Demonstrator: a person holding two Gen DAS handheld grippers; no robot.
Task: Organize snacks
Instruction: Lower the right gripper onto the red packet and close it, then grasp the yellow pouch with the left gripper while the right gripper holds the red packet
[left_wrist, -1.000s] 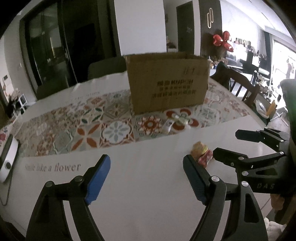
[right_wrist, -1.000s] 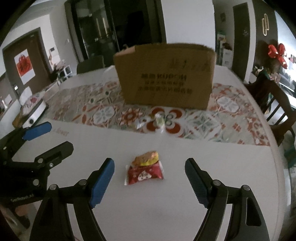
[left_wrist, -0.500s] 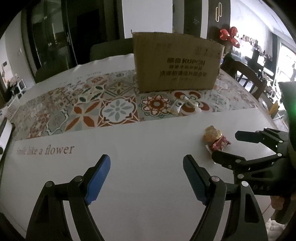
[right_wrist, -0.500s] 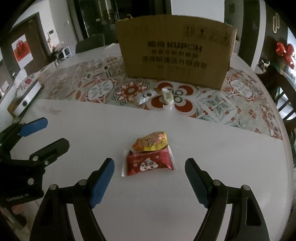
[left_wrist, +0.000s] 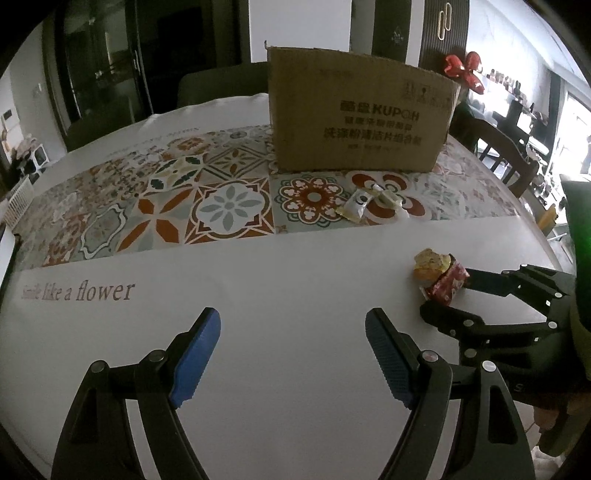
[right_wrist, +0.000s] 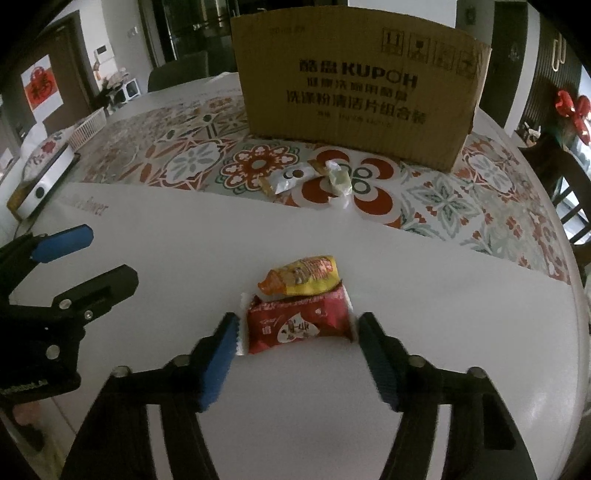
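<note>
Right wrist view: low in the centre of the frame, the right claw (right_wrist: 295, 345) has a red snack packet (right_wrist: 297, 322) between its blue ribbed pads. The jaws are closing. The left pad meets the packet's crimped white edge, but whether either pad presses yet cannot be told. The packet is a flat, glossy, pillow-shaped wrapper with white print. Its long axis runs left to right across the frame, from one pad toward the other. Touching its upper edge lies a yellow and orange snack packet (right_wrist: 301, 275), puffier, its long axis also running roughly left to right, with the pointed orange end toward the left. Both rest on the plain white band of the bench (right_wrist: 443, 314), which carries a smooth printed cloth.

Higher in the frame, on the patterned tile print, lie a silver snack sachet (right_wrist: 286, 181) and a pale green wrapped sweet (right_wrist: 338, 179), just beside each other. Behind them, at upper centre, stands a brown corrugated cardboard box (right_wrist: 354, 92) with dark printed lettering.

Left wrist view: the left claw (left_wrist: 293, 356), at the bottom of the frame, is spread wide over bare white cloth with nothing between its blue pads. Script lettering (left_wrist: 77, 291) is printed at the left.
</note>
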